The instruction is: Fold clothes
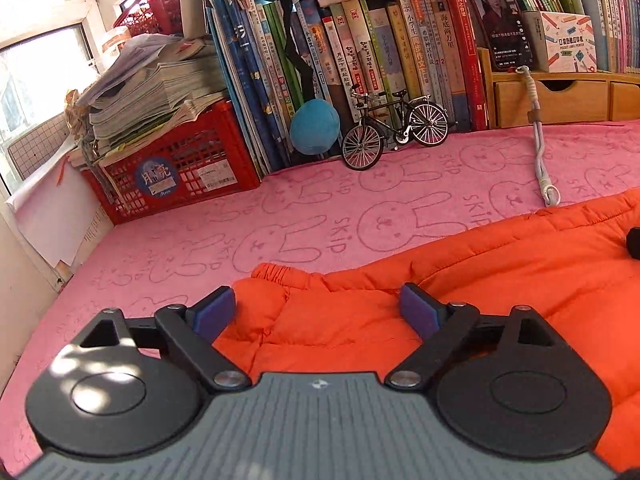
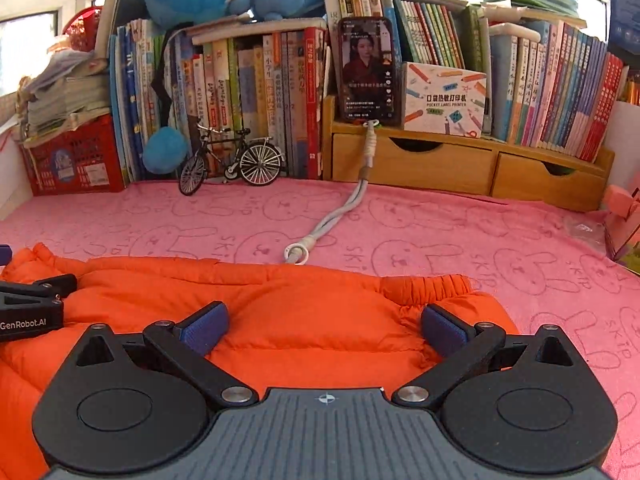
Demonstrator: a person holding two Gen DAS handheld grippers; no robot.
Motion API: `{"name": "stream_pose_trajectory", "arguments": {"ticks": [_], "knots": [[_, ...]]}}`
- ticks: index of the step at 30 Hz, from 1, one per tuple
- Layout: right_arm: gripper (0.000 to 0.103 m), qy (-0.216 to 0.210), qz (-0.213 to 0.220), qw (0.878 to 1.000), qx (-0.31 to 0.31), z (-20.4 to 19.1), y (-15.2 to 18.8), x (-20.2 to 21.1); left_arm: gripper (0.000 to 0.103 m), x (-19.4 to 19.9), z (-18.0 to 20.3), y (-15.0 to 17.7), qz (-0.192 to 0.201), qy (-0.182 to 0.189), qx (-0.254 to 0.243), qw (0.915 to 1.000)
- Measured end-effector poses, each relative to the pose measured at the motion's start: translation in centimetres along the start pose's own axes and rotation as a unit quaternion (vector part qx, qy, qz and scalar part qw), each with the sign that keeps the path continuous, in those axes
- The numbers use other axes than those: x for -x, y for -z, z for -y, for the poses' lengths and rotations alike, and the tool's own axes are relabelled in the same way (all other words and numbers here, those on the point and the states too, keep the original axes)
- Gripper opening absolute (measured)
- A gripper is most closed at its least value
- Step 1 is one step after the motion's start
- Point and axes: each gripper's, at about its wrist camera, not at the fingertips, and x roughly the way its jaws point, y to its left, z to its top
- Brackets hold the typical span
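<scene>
Both grippers, left gripper (image 1: 318, 312) and right gripper (image 2: 324, 330), gape over the orange jacket (image 2: 304, 312), its near edge hidden.

"SKIP" is printed again and again beside the rabbit outlines on the pink cloth (image 2: 400, 232) covering the desk. The left gripper (image 2: 24, 312) carries "GenRobot.AI" in white on its black body. At the desk's back edge, a white box (image 2: 446, 98) reads "POCKET LABEL PRINTER" under Chinese characters.

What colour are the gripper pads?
Blue pads, clearest in the right wrist view.
</scene>
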Motion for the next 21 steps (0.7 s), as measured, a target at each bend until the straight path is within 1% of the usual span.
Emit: {"name": "stream_pose_trajectory", "arguments": {"ticks": [2,7,14,21], "knots": [[0.103,0.012,0.006,1.000,0.006,0.6,0.3,0.1,0.096,-0.3,-0.4,0.3,-0.004,0.008,0.009,0.9999],[0.103,0.038,0.013,0.999,0.009,2.0,0.9,0.1,0.096,-0.7,-0.7,0.5,-0.009,0.019,0.016,0.9997],[0.103,0.044,0.006,0.999,-0.017,3.5,1.2,-0.3,0.097,-0.9,-1.0,0.8,-0.007,0.026,0.018,0.9995],[0.103,0.050,-0.003,0.998,-0.039,5.0,1.4,-0.7,0.101,-1.4,-1.8,1.1,-0.009,0.041,0.028,0.9987]]}}
